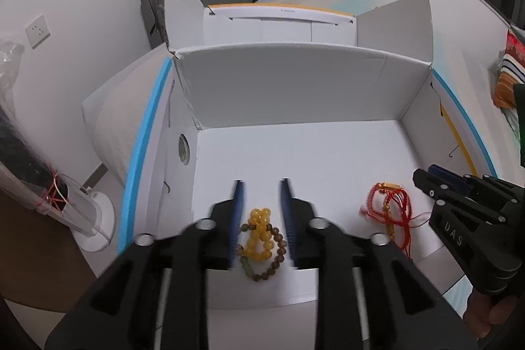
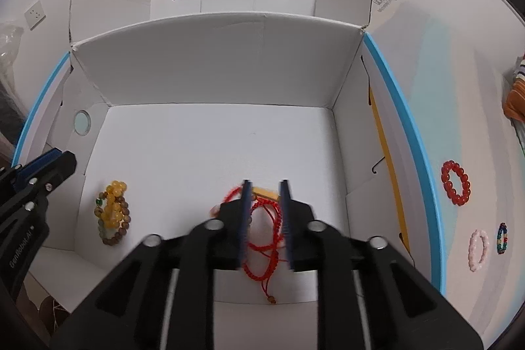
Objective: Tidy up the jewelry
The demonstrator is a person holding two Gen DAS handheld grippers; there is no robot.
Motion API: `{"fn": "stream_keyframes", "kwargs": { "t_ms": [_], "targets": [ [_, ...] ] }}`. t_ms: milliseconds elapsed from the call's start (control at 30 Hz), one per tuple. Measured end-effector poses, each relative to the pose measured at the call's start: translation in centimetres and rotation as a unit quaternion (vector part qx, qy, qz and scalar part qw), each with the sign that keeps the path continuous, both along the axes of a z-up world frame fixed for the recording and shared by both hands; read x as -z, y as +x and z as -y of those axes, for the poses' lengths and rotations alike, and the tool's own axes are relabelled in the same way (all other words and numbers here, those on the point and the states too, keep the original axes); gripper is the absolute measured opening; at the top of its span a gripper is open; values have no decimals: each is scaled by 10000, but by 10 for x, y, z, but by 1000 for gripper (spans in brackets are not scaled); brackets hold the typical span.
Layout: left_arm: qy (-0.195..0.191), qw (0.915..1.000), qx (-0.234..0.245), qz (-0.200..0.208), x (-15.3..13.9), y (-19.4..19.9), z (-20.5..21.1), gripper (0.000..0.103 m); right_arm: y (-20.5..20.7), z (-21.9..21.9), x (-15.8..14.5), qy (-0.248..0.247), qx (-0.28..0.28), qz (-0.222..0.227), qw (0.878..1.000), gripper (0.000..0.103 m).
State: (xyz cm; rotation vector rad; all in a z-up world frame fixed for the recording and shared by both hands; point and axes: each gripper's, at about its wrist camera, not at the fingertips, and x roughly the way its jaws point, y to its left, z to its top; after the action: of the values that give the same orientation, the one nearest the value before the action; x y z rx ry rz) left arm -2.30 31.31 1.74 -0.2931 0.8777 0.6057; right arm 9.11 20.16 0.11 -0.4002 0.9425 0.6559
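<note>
Inside an open white cardboard box [image 2: 210,133], two heaps of jewelry lie on the floor of the box. The left tongs [image 1: 262,218] stand narrowly parted over a pile of amber and brown bead bracelets [image 1: 261,243], not pressing it. The right tongs [image 2: 265,218] likewise straddle tangled red cord bracelets [image 2: 264,238]. Beads look hard, rounded, likely slippery — best pinched across a strand. Cords are soft and light — liable to snag. Readable writing: "DAS" and "GenRobot.AI" on the tongs.
</note>
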Motion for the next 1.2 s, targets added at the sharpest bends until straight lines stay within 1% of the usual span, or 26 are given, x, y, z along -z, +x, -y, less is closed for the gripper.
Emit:
{"fn": "stream_keyframes", "kwargs": {
  "t_ms": [33,67,100,133,167,200,233,267,300,333,367,400,533,600,967,1200],
  "targets": [
    [36,10000,-30,5,-1,-1,0,32,-1,0,-2,47,-1,15,10000,36],
    [48,10000,-42,16,-2,-2,0,37,-1,1,-4,92,-5,31,10000,38],
    [59,10000,-55,24,-3,-3,-1,45,-2,2,-7,141,2,39,9999,42],
    [92,9999,-89,27,-4,-4,-1,50,-2,3,-10,183,15,38,9998,47],
    [152,9998,-108,20,-5,-5,-1,61,-1,5,-13,246,27,44,9997,49],
    [194,9998,-101,13,-6,-5,0,69,-2,6,-14,273,32,52,9996,54],
    [238,9997,-97,28,-7,-6,1,72,-2,7,-15,298,38,69,9995,60],
    [244,9996,-106,40,-7,-7,1,76,-2,9,-17,334,56,115,9994,62],
    [244,9996,-114,47,-8,-7,1,79,-2,10,-18,355,73,168,9992,67],
    [245,9996,-124,61,-9,-7,0,81,-2,12,-20,357,107,210,9991,71],
    [244,9996,-133,73,-9,-8,0,84,-2,13,-20,377,129,230,9989,73],
    [235,9996,-147,89,-9,-8,-1,87,-1,14,-21,401,143,239,9988,77],
    [295,9994,-132,139,-11,-8,2,93,0,19,-23,472,214,258,9983,86],
    [349,9992,-115,156,-13,-9,4,97,0,23,-25,484,244,281,9981,88],
    [448,9988,11,218,-24,-6,19,97,1,42,-35,561,442,373,9968,89],
    [480,9983,180,285,-34,1,37,97,-1,63,-48,614,532,569,9951,89]
  ]
}}
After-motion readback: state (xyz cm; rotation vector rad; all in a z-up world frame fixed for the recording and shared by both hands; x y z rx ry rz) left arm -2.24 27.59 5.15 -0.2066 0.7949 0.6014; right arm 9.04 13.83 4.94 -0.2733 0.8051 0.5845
